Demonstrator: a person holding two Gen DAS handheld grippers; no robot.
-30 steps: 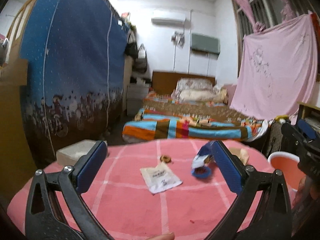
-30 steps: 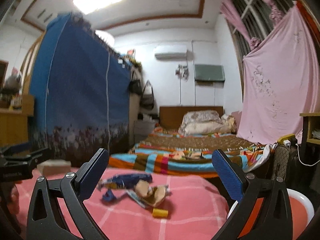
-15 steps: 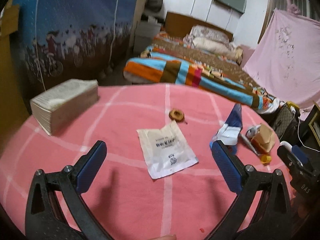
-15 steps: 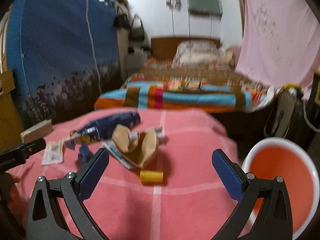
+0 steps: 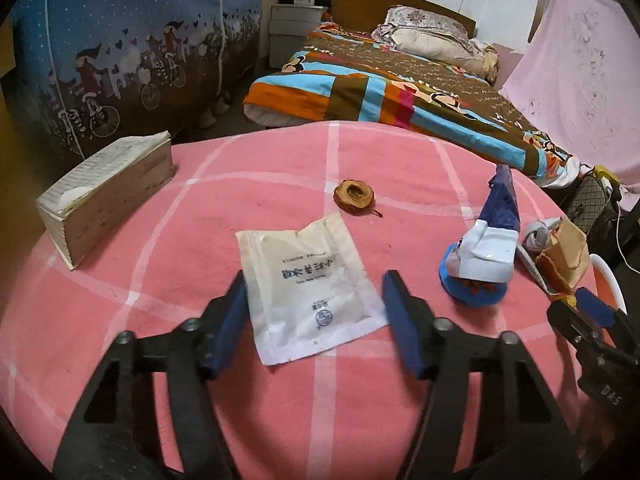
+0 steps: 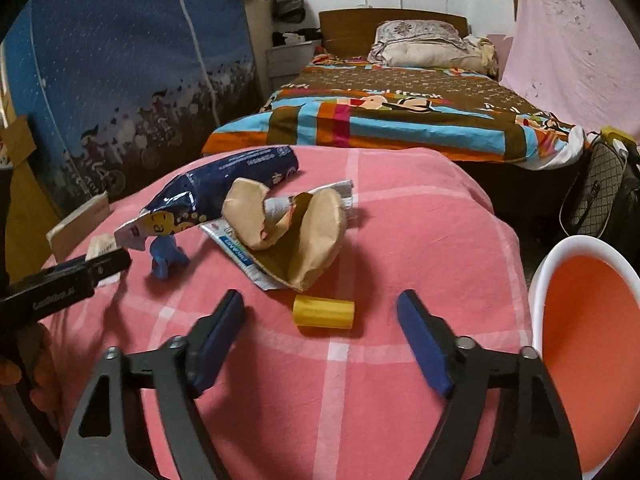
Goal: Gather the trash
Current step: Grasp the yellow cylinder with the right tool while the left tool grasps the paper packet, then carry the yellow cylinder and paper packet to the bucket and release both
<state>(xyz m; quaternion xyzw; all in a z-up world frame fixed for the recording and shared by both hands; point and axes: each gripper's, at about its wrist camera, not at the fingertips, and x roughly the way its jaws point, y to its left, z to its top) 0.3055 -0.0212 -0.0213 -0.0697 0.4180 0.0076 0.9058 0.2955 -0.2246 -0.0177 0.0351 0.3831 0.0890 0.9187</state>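
Observation:
A flat white packet (image 5: 308,284) lies on the pink checked tablecloth (image 5: 256,160), its near end between the blue pads of my left gripper (image 5: 316,304), whose jaws are closing without touching it. Beyond it sit a brown dried ring (image 5: 354,196) and a blue-and-white snack bag (image 5: 486,256). My right gripper (image 6: 320,320) hangs just short of a yellow cylinder (image 6: 324,312), jaws closing, nothing pressed. Behind the cylinder lie a crumpled brown paper bag (image 6: 300,232), the blue snack bag (image 6: 224,192) and a white wrapper (image 6: 236,252).
An orange bin with a white rim (image 6: 588,320) stands off the table's right edge. A tissue box (image 5: 108,188) rests at the table's left. A bed with a striped quilt (image 5: 384,96) lies beyond, and a blue wardrobe cover (image 5: 120,40) stands to the left.
Both grippers have tipped downward and come closer to the table. Both pairs of jaws have narrowed. The white packet now lies between the left pads and the yellow cylinder lies near the right ones.

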